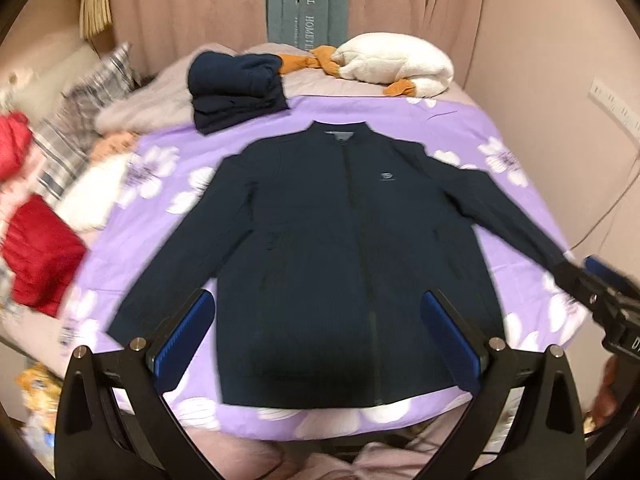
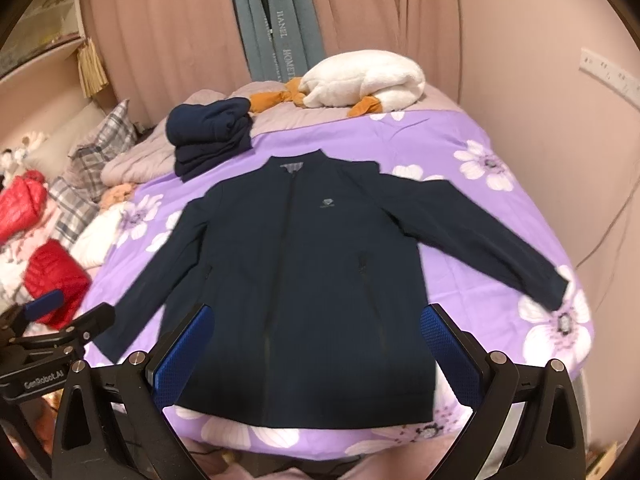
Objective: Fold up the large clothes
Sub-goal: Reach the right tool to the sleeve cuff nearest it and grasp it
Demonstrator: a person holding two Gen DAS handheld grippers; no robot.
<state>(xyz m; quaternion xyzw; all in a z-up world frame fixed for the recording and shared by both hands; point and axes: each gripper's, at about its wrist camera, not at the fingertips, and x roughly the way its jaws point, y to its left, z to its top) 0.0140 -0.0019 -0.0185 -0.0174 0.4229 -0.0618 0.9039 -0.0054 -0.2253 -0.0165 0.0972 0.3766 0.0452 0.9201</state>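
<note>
Here I am above the near edge of the bed, and the dark navy jacket (image 1: 344, 264) lies flat, front up, on the purple flowered sheet (image 1: 168, 216), collar toward the far end, zip closed down the middle, hem nearest me. My left tongs (image 1: 316, 344) hang over the lower part of the jacket with the blue pads (image 1: 184, 340) spread wide apart, nothing between them. My right tongs (image 2: 320, 356) hover the same way over the hem, fingers apart and empty too. The jacket's left sleeve runs down toward the near left corner, and the right sleeve stretches out to the right, its cuff lying on a white flower near the bed's right edge. From the left camera the right tongs show at the far right, close to that cuff, though the blur hides whether they touch it. Beyond the collar sits a folded navy pile (image 2: 210, 136), and further back a white plush toy (image 2: 368, 80) with orange feet. Red clothes (image 2: 56, 280) and plaid pillows (image 2: 100, 148) crowd the left side, pink curtains (image 2: 168, 20) behind.
</note>
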